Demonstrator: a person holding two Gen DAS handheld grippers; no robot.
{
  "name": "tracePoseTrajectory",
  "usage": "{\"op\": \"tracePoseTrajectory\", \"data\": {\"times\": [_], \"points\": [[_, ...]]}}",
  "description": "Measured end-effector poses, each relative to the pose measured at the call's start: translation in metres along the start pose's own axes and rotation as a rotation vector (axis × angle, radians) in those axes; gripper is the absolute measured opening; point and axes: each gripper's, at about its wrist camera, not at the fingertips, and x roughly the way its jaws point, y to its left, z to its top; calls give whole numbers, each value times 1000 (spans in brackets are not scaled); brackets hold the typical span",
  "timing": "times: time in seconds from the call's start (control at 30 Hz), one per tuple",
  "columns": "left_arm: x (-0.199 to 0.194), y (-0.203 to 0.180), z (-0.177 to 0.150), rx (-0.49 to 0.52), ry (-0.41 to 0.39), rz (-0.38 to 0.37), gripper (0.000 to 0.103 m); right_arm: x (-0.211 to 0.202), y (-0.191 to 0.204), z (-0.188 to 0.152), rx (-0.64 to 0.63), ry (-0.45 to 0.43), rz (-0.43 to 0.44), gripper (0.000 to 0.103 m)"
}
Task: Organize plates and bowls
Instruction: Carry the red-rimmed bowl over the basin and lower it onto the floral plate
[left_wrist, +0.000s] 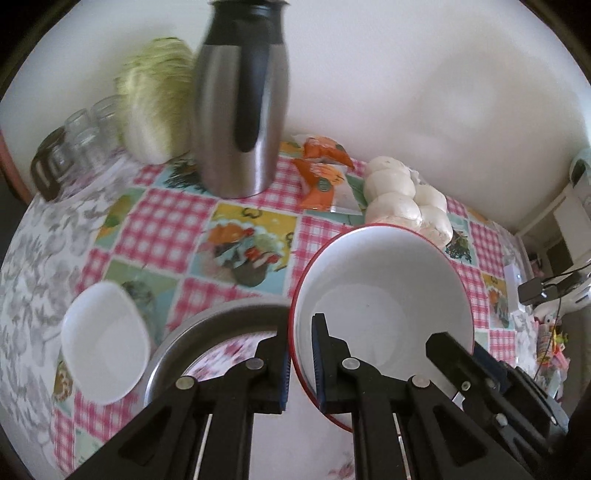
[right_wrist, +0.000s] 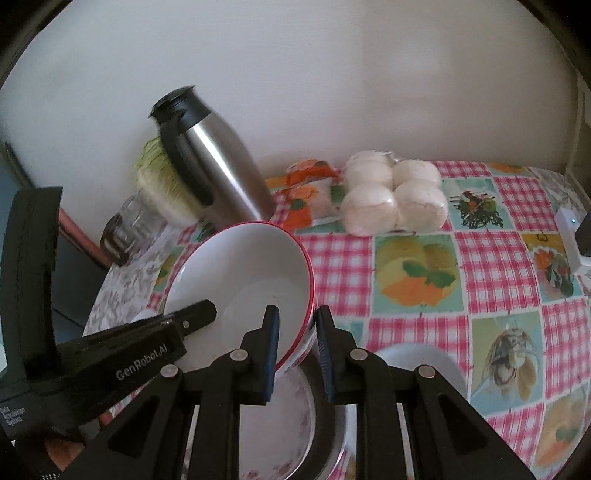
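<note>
A white bowl with a red rim (left_wrist: 380, 295) hangs tilted above the table, held from two sides. My left gripper (left_wrist: 301, 365) is shut on its left rim, one blue pad inside and one outside. My right gripper (right_wrist: 299, 354) is shut on the opposite rim of the same bowl (right_wrist: 240, 273). Below the bowl sits a steel basin (left_wrist: 207, 321) with a floral plate (right_wrist: 280, 424) inside. A small white dish (left_wrist: 105, 343) lies on the table left of the basin. Another pale plate (right_wrist: 417, 362) lies right of the basin.
At the back of the checked tablecloth (right_wrist: 406, 240) stand a steel thermos (left_wrist: 240, 110), a cabbage (left_wrist: 155, 99) and upturned glasses (left_wrist: 85, 140). Orange packets (left_wrist: 321, 170) and bagged white buns (right_wrist: 391, 199) lie behind the bowl. A charger (right_wrist: 576, 240) sits at the right edge.
</note>
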Motion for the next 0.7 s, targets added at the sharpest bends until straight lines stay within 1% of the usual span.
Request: {"op": "tracePoseTrajectory", "data": {"times": [0.1,0.23,0.47,0.6,0.7], "points": [[-14,12,-13,-21,-10,6,12,-5,13,-9,-22,21,2,22],[-22,30,-32,-62,-5,-8,12,-10,29,-21,-50,44,-11,22],[-27,58,-60,-133,4,-56,12,-16,49,-42,-92,81,-11,22],[-23,65,-73,-146,8,-58,12,-14,55,-56,-110,108,-34,22],[-16,71,-81,-161,22,-87,12,-14,54,-63,-113,115,-47,22]]}}
